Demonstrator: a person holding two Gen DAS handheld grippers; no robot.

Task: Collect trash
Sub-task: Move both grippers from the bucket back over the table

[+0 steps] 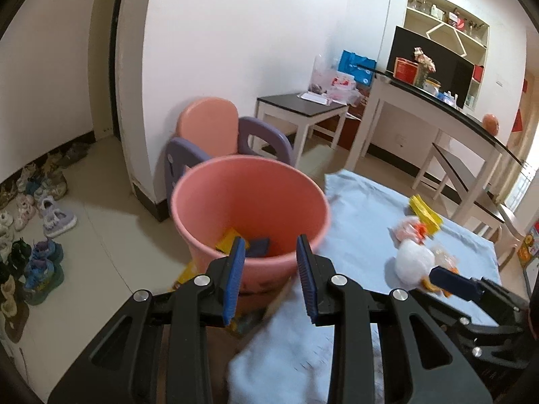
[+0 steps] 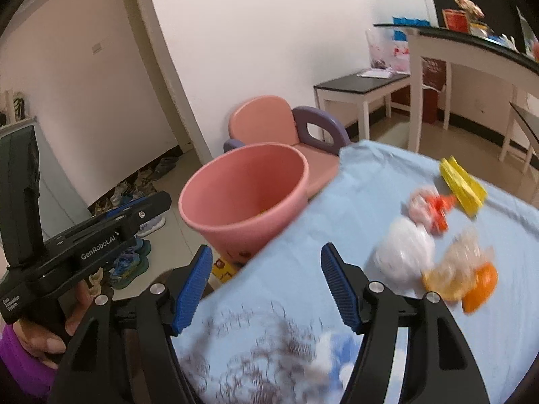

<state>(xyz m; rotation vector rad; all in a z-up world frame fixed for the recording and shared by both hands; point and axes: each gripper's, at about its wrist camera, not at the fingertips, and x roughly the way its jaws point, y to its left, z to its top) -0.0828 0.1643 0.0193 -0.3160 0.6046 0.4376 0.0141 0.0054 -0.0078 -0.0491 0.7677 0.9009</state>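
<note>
Round salmon-pink plastic bucket [image 1: 251, 208], upright and open-topped, standing on the floor against the edge of the pale blue cloth [image 1: 363, 222]; inside it, at the bottom, lie a yellow wrapper [image 1: 228, 238] and a dark blue flat piece [image 1: 258, 245], touching each other. Loose on the cloth, well apart from the bucket: a folded bright yellow wrapper [image 2: 462, 185] farthest off, a crumpled pink-and-orange packet [image 2: 429, 209] just beside it, a white crumpled plastic bag [image 2: 404, 252] nearer, and a clear crinkled bag with orange contents [image 2: 466, 274] touching the white one. All blurred, details unreadable.
</note>
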